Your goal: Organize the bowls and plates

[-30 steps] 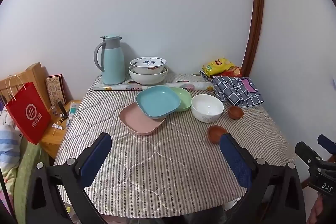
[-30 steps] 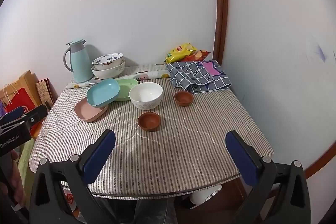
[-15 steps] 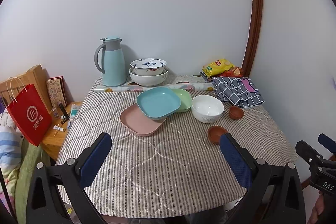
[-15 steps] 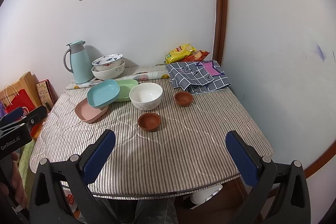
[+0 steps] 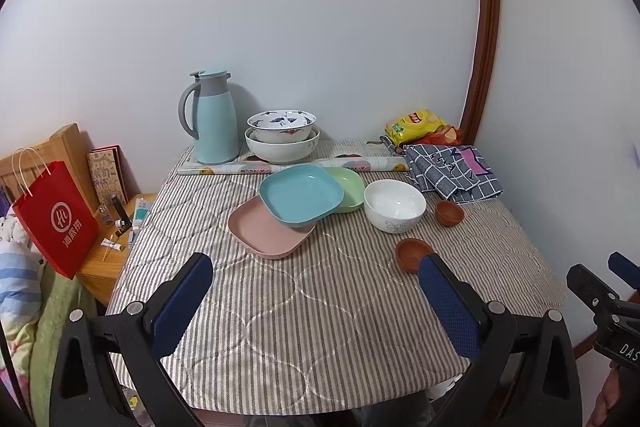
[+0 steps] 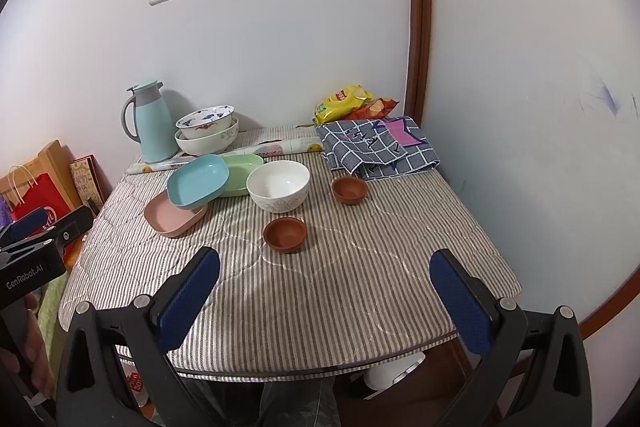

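Right now both my tools hang above the near edge of the counter [image 5: 304, 339], each spread wide with nothing between its blue pads. From my left tool [image 5: 316, 291], far off to its left past the counter edge, a red paper bag [image 5: 56, 219] stands by a low wooden stand. Ahead and slightly left, at the back, sits a pale blue jug [image 5: 212, 119], with two white patterned bowls [image 5: 282, 139] nested just to its right. A rolled sheet [image 5: 292, 165] lies across the counter in front of them. Closer to the tool, straight ahead, a pink plate [image 5: 264, 231] lies flat; a blue plate [image 5: 300, 193] leans on its far edge and overlaps a green plate [image 5: 348, 185] behind it. Right of these stands a white bowl [image 5: 394, 205], touching or almost touching the green plate. A small brown bowl [image 5: 412, 255] sits just beyond the tip of the left tool's right finger, and a second brown bowl [image 5: 450, 213] lies farther off, beside the white bowl. Farthest right at the back, a checked cloth [image 5: 452, 173] lies folded with snack packets [image 5: 420, 125] behind it.

From my right tool [image 6: 324, 283], the nearer brown bowl [image 6: 285, 229] sits ahead, slightly left of centre, well apart from both fingers. My left tool shows at that view's left edge, gripped by a hand [image 6: 36, 359].
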A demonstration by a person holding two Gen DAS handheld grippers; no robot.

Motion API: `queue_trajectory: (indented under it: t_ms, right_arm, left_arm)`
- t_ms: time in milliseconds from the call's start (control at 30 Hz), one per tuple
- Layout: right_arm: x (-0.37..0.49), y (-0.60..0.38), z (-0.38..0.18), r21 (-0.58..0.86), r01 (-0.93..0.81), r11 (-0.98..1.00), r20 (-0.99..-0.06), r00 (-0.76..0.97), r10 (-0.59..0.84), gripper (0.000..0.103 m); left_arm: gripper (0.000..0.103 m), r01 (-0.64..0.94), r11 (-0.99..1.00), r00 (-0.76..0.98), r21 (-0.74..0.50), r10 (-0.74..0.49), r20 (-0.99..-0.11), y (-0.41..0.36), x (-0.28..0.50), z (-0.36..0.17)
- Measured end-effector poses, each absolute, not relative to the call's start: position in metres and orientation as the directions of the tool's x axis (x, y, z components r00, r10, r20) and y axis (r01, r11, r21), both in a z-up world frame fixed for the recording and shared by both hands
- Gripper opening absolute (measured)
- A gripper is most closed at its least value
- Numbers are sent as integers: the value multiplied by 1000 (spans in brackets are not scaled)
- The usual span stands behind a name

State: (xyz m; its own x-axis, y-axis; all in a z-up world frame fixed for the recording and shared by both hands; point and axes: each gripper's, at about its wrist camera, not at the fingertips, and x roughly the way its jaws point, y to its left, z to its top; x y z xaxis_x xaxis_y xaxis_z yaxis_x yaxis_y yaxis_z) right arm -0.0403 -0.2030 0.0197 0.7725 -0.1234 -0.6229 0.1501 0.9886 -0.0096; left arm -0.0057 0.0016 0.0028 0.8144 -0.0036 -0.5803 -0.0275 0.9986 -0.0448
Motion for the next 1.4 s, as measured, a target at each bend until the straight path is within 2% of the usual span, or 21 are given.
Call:
queue_trajectory:
  t_ms: [1400]
  right_arm:
    - [-19,-207,22,-11,154,988,-632,765,-126,103]
  left_arm:
    - [103,-9,999,797,-31,-12,-605,-5,17,8]
